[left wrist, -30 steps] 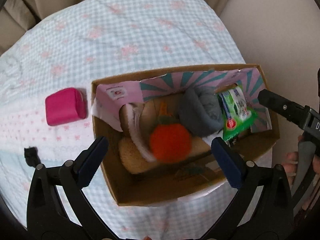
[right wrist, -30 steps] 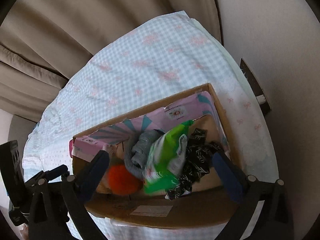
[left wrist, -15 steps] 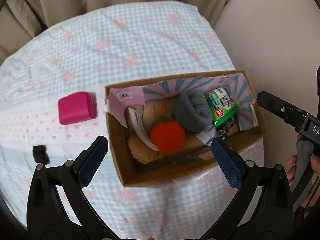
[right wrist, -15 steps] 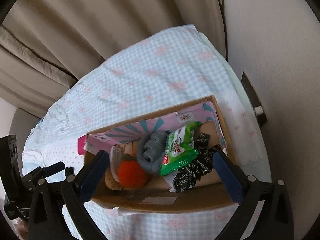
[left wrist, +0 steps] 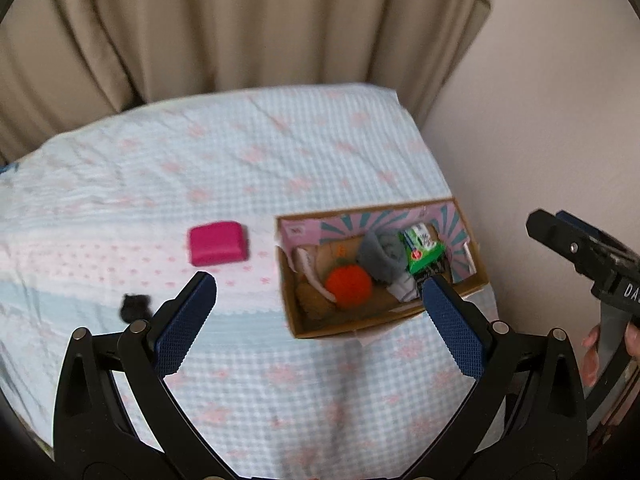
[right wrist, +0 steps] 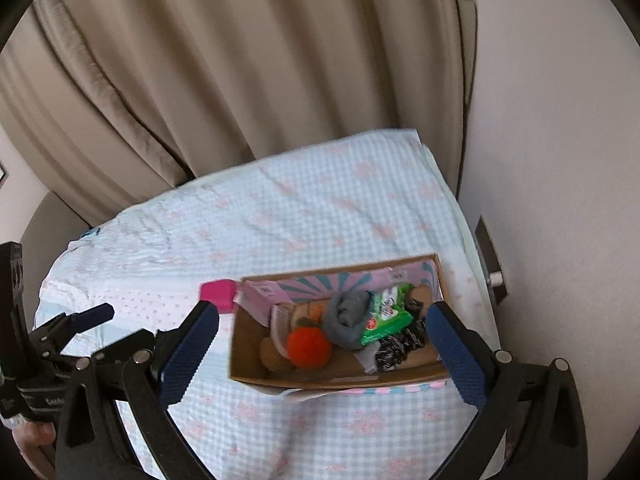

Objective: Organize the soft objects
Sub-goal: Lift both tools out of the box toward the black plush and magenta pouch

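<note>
left gripper (left wrist: 319,296): hanging wide open, gripping nothing
right gripper (right wrist: 322,328): gaping wide, carrying nothing
cardboard box (left wrist: 352,325): sitting on checked cloth (left wrist: 248,160), holding fuzzy orange ball (left wrist: 348,285), rolled grey sock (left wrist: 380,256)
pink block (left wrist: 217,243): lying just left of box

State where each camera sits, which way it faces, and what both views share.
Left wrist: on the left gripper, above the bed, looking down at the cardboard box; the right gripper and fingers show at right.
Right wrist: on the right gripper, facing the box; the left gripper shows at left.
Shared: box, orange ball, pink pouch, curtain.
</note>
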Motion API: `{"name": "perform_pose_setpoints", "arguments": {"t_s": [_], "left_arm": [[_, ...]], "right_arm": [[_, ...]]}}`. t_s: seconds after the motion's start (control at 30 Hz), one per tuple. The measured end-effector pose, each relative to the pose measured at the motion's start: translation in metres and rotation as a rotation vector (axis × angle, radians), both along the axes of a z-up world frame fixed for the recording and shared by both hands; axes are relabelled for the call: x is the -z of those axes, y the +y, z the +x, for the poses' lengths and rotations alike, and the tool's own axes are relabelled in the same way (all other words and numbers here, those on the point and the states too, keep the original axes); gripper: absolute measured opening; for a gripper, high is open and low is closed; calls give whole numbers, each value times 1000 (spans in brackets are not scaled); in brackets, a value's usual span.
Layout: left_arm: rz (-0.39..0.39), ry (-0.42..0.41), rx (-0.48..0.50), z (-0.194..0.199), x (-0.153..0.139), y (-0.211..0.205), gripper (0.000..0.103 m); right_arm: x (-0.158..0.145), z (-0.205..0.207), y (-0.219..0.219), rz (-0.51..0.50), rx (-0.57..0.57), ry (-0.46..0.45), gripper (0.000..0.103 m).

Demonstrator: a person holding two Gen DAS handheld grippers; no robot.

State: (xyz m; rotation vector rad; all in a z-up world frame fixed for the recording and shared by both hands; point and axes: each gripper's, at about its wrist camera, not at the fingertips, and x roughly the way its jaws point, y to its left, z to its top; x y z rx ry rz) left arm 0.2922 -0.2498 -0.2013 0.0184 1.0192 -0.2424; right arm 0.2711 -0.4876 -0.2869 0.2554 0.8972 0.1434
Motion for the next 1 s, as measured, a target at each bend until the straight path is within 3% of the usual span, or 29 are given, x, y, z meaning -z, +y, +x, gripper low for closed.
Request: {"name": "perform_pose_setpoints", "arguments": {"t_s": [0.27, 0.53, 0.8, 1.0], "left_arm": [[19, -135, -86, -44, -66, 78, 103], [-7, -159, -121, -70, -86, 171, 103], [-19, -138, -132, -66, -72, 256, 103], [-28, -76, -123, -40, -36, 307, 103]], "right_arm": [[-57, -42, 57, -29, -42, -102, 103], [-80, -70, 134, -40, -45, -152, 103], [-80, -63, 217, -75, -92, -170, 103], [-56, -31, 271, -95, -168, -153, 103]]}}
